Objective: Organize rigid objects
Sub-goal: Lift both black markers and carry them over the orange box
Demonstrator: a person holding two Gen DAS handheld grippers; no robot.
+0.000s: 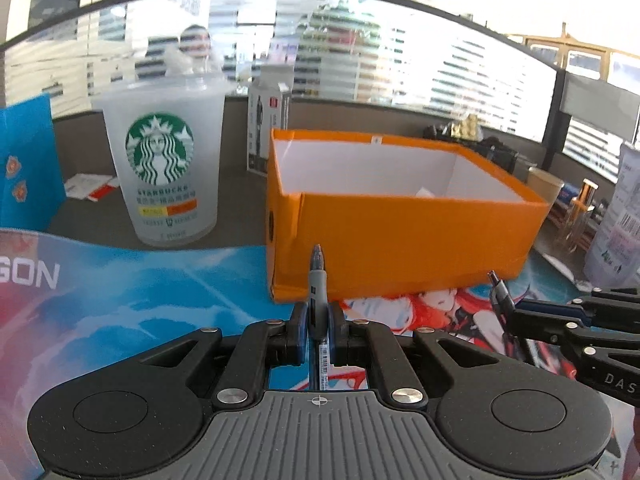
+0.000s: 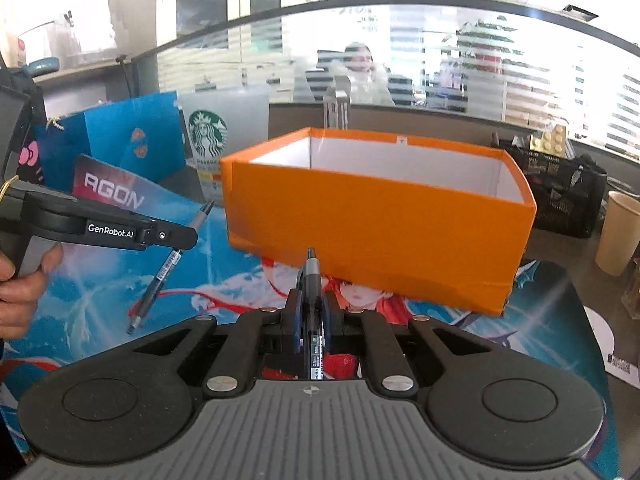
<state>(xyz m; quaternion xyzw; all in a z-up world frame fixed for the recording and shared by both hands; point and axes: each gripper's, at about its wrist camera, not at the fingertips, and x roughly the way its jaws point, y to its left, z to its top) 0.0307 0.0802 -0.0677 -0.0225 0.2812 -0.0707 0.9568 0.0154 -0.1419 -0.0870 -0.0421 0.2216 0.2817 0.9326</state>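
My left gripper (image 1: 318,320) is shut on a grey-grip pen (image 1: 317,284) whose tip points forward at the near wall of an open orange box (image 1: 400,232). My right gripper (image 2: 311,308) is shut on a second pen (image 2: 311,276), its tip just short of the same orange box (image 2: 380,216). Both pens are held above the printed desk mat (image 2: 100,288). The right gripper with its pen shows at the right of the left wrist view (image 1: 500,296). The left gripper and its pen show at the left of the right wrist view (image 2: 176,236). The box is white inside.
A clear Starbucks cup (image 1: 164,168) stands left of the box. A blue paper bag (image 1: 24,176) is at far left. A paper cup (image 2: 620,232) and a black mesh organizer (image 2: 560,188) sit to the right. A glass partition runs behind the desk.
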